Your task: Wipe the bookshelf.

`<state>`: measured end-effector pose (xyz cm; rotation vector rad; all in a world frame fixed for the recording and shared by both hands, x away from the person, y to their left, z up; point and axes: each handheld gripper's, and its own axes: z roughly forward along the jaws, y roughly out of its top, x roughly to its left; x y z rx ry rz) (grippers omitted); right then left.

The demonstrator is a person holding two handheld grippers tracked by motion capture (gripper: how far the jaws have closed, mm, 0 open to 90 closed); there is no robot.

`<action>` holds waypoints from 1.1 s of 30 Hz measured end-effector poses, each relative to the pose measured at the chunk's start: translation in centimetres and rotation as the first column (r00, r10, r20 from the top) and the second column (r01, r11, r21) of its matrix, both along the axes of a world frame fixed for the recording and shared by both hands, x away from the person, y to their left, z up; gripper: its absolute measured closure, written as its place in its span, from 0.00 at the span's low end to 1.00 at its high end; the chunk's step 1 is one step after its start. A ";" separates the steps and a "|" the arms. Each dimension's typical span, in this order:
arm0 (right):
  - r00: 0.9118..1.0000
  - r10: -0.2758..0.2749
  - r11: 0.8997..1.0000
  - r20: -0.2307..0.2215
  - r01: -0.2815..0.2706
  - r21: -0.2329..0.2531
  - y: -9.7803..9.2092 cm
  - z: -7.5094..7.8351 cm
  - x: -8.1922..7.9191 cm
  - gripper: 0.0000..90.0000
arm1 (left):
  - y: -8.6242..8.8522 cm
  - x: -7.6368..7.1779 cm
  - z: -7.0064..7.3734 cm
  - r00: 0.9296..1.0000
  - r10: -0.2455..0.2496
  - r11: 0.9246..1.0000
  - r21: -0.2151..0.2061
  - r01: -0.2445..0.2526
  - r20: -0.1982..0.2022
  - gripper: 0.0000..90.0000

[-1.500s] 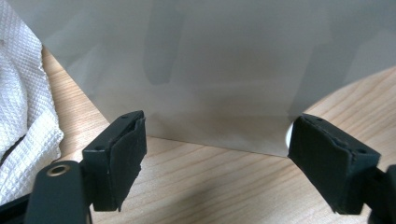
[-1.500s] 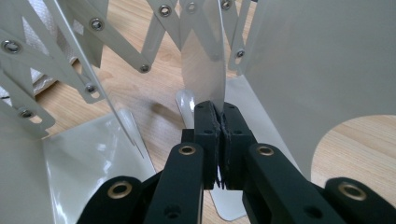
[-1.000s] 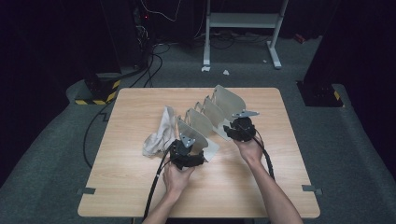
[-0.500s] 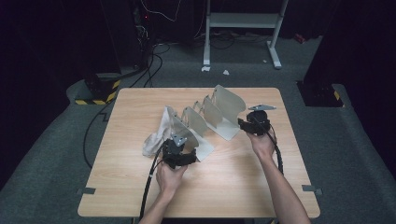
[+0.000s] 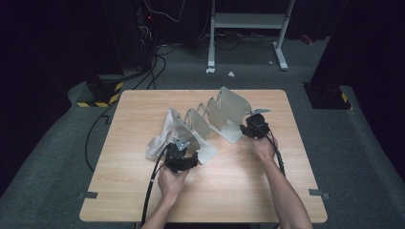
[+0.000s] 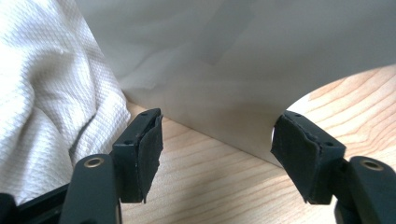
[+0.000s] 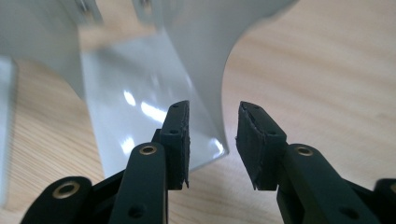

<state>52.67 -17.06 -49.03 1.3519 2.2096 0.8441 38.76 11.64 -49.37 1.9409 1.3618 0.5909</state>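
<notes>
Grey rack [image 5: 224, 112] partly hides white cloth [image 5: 160, 140]; both grippers' fingers gape, holding nothing.

Two black handheld grippers, the left gripper [image 5: 179, 156] and the right gripper [image 5: 254, 125], trailed black cables; brass-coloured rivets studded their arms behind worn pads [image 6: 150, 147]; forearms were bare.

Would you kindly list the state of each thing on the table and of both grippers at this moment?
Metal rack: upright on the table, its dividers standing, nothing in the slots.
White cloth: crumpled, lying against the rack's left end.
Left gripper: jaws wide open, nothing between them, facing the rack's end plate beside the cloth.
Right gripper: jaws open, a narrower gap, at the corner of the rack's base plate, not clamped on it.
Table: bare wood near the person.
</notes>
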 end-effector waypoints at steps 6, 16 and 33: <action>1.000 0.020 1.000 -0.014 -0.019 0.023 0.5 -1.3 0.5 0.74 | 0.5 0.0 -0.4 1.000 0.004 1.000 -0.014 -0.004 -0.011 0.39; 1.000 0.017 0.999 -0.018 -0.017 0.029 0.6 -2.6 1.1 0.83 | 0.9 -0.5 -0.6 1.000 0.004 1.000 -0.006 -0.004 -0.029 0.41; 0.990 0.006 0.998 0.142 -0.015 0.059 -1.6 4.2 -1.0 0.78 | 0.0 0.0 0.4 0.999 0.010 0.998 -0.061 -0.008 0.038 0.42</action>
